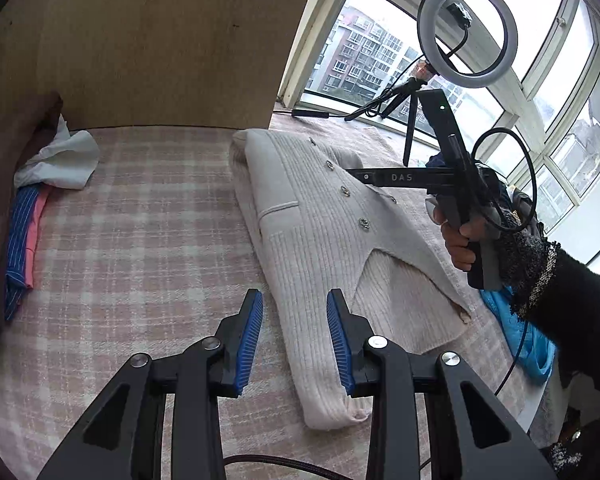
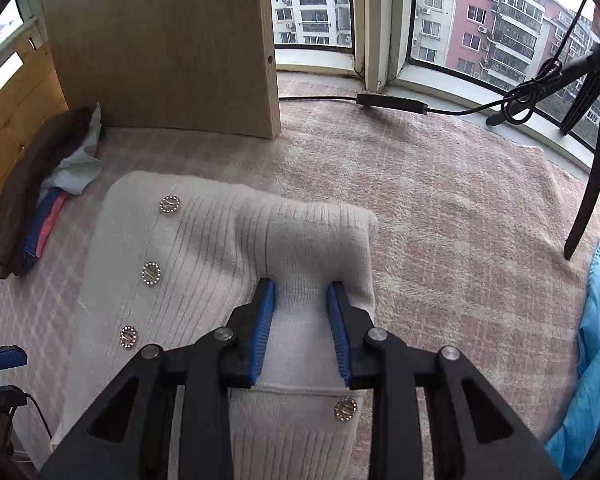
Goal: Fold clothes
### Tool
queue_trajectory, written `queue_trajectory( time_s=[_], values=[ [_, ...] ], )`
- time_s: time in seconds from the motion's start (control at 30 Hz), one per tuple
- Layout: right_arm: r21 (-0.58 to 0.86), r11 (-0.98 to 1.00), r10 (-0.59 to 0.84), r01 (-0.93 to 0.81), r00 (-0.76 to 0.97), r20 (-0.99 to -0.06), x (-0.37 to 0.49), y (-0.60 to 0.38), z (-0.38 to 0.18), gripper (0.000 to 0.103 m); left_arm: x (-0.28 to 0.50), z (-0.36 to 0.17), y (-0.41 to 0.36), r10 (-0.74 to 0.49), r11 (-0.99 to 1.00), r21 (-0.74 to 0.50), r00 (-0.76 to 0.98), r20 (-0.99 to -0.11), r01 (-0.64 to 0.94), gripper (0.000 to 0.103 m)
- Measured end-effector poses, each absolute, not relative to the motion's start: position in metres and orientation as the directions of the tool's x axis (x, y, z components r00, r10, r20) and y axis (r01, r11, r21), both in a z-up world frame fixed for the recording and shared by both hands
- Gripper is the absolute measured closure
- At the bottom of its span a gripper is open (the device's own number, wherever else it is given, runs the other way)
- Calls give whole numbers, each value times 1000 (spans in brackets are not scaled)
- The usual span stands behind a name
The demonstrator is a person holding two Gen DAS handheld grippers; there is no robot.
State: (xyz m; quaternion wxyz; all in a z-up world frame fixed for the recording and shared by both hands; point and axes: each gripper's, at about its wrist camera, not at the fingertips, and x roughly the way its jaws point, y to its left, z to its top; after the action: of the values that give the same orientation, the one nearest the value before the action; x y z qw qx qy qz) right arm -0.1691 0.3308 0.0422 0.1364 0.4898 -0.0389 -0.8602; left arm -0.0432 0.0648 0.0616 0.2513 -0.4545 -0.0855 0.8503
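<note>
At nine o'clock on the plaid blanket [image 1: 140,208], a small stack of folded clothes [image 1: 24,236] lay against the edge. The left hand-held gripper [image 1: 294,300] hovered with its blue pads wide apart, gripping nothing, just above the near sleeve of the cream cardigan [image 1: 312,216]. That cardigan lay buttoned and partly folded at the blanket's centre, one sleeve crossed over its front. Toward three o'clock, the right hand-held gripper [image 2: 300,286] stood parted over the ribbed hem, its pads straddling a raised fold without clamping it. The knit looked soft, thick and limp, likely to sag and stretch; a doubled edge or hem would give the surest hold.
</note>
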Motion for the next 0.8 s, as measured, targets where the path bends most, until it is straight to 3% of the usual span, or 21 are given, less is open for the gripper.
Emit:
queue_trajectory(
  time_s=[0.07, 0.3, 0.43, 0.5, 0.57, 0.6, 0.8],
  values=[
    [282, -947, -320, 151, -465, -826, -164, 345, 50, 75, -46, 55, 57, 504, -862, -393, -455, -734, -322, 73],
    [354, -918, -393, 178, -518, -760, -122, 333, 94, 73, -94, 52, 48, 516, -857, -431, -476, -712, -283, 73],
    [381, -890, -455, 249, -503, -734, -102, 298, 109, 73, -137, 52, 50, 430, -897, -281, -523, -736, -342, 73],
    [344, -890, -451, 300, -467, -760, -101, 259, 107, 72, -158, 45, 49, 423, -892, -248, -504, -753, -377, 73],
    [231, -918, -367, 321, -473, -801, -102, 221, 100, 49, -175, 39, 48, 418, -883, -216, -487, -767, -417, 73],
    [176, -932, -318, 318, -477, -819, -104, 206, 94, 44, -183, 36, 49, 415, -877, -198, -480, -773, -438, 73],
    [-68, -948, -92, 312, -470, -878, -114, 145, 63, 42, -216, 22, 55, 498, -811, -245, -408, -765, -530, 73]
  ],
)
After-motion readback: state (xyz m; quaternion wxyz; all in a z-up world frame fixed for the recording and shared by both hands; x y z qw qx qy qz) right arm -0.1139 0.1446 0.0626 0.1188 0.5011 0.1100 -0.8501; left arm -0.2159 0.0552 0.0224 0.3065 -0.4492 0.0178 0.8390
